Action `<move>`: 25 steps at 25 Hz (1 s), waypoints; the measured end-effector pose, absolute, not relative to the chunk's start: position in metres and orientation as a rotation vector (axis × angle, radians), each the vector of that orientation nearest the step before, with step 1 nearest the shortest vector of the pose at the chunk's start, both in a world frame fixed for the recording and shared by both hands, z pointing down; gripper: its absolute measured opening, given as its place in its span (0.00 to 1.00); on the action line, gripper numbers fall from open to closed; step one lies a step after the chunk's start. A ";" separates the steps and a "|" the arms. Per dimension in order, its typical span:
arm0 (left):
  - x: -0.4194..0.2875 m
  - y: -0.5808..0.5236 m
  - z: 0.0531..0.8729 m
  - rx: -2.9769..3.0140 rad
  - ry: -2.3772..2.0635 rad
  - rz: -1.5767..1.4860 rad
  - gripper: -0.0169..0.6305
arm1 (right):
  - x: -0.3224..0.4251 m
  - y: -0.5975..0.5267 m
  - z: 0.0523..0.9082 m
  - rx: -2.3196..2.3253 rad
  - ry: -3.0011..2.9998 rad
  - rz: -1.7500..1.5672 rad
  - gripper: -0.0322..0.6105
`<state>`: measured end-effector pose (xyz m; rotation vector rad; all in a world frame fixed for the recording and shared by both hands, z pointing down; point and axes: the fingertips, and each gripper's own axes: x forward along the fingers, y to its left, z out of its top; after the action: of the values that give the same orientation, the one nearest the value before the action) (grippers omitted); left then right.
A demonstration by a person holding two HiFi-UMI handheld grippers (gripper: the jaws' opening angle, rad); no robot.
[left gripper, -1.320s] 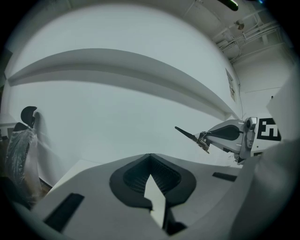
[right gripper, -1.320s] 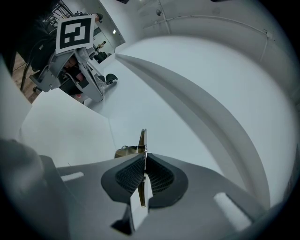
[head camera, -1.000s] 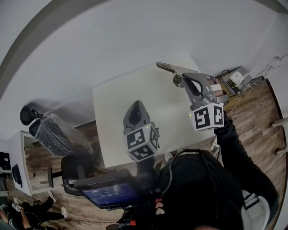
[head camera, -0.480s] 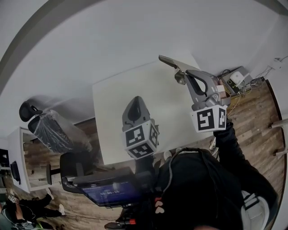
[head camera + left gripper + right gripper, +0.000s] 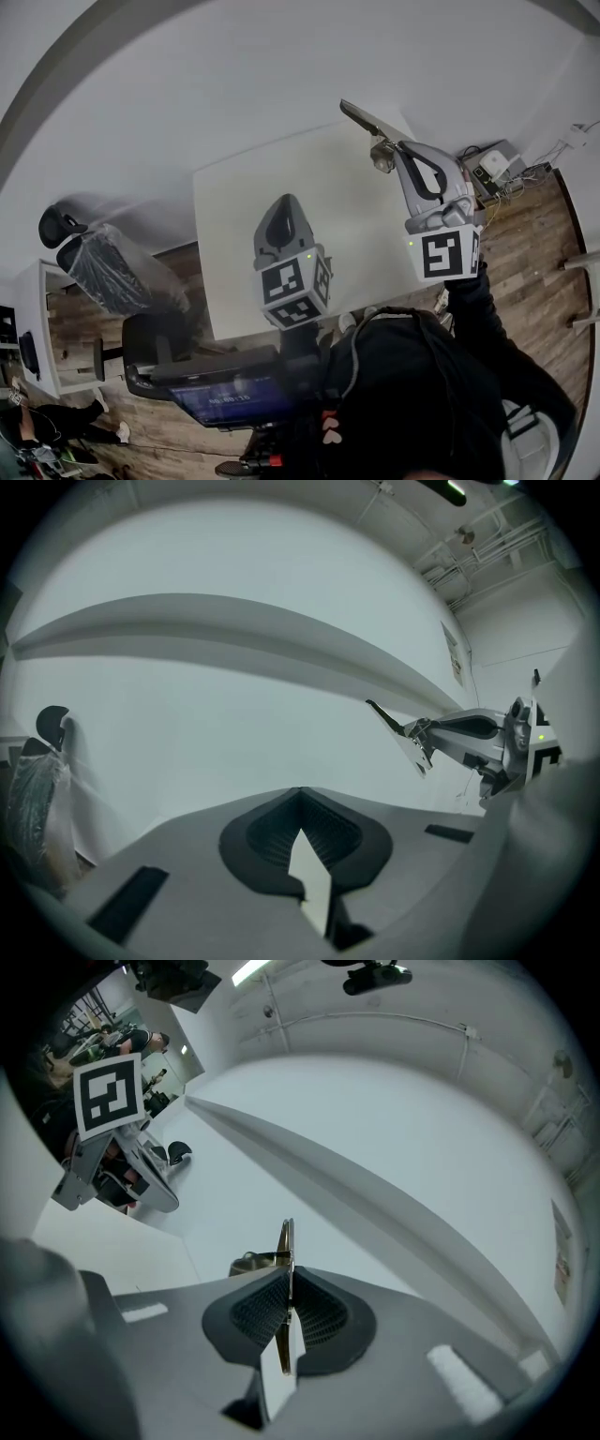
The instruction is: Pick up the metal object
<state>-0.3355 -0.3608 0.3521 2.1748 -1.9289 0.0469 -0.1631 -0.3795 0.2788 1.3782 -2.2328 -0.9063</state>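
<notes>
Above the white table point(image 5: 234, 244), the metal piece point(image 5: 361, 120) is clamped edge-on in the closed right fingers point(image 5: 258, 1312), its long axis pointing out past their tips, while the left fingers point(image 5: 267, 829), closed and empty, hang well apart.

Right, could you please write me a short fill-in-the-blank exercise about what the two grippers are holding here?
1. The right gripper is shut on a thin plate made of ___.
2. The left gripper is shut and holds ___.
3. The table has a top that is ___ in colour.
Missing words: metal; nothing; white.
</notes>
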 end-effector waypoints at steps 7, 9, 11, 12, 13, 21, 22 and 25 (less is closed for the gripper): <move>-0.336 -0.360 0.341 2.194 -1.949 0.020 0.01 | -0.158 -0.372 0.265 1.470 -2.396 -0.806 0.07; -0.336 -0.361 0.337 2.202 -1.958 0.010 0.01 | -0.155 -0.372 0.262 1.499 -2.453 -0.742 0.07; -0.336 -0.361 0.333 2.212 -1.967 0.008 0.01 | -0.151 -0.372 0.260 1.530 -2.512 -0.667 0.07; -0.336 -0.361 0.331 2.217 -1.973 0.010 0.01 | -0.149 -0.371 0.259 1.542 -2.539 -0.635 0.07; -0.335 -0.361 0.330 2.221 -1.977 0.011 0.01 | -0.147 -0.370 0.257 1.551 -2.562 -0.610 0.07; -0.330 -0.362 0.318 2.242 -2.018 0.030 0.01 | -0.133 -0.368 0.249 1.561 -2.657 -0.547 0.07; -0.331 -0.362 0.317 2.248 -2.020 0.030 0.01 | -0.134 -0.368 0.249 1.563 -2.655 -0.550 0.07; -0.332 -0.361 0.315 2.260 -2.018 0.035 0.01 | -0.134 -0.367 0.247 1.570 -2.662 -0.545 0.06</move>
<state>-0.3317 -0.3612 0.3145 2.2602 -2.0183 0.0345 -0.1339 -0.3668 0.2475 1.5700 -2.6618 -0.5454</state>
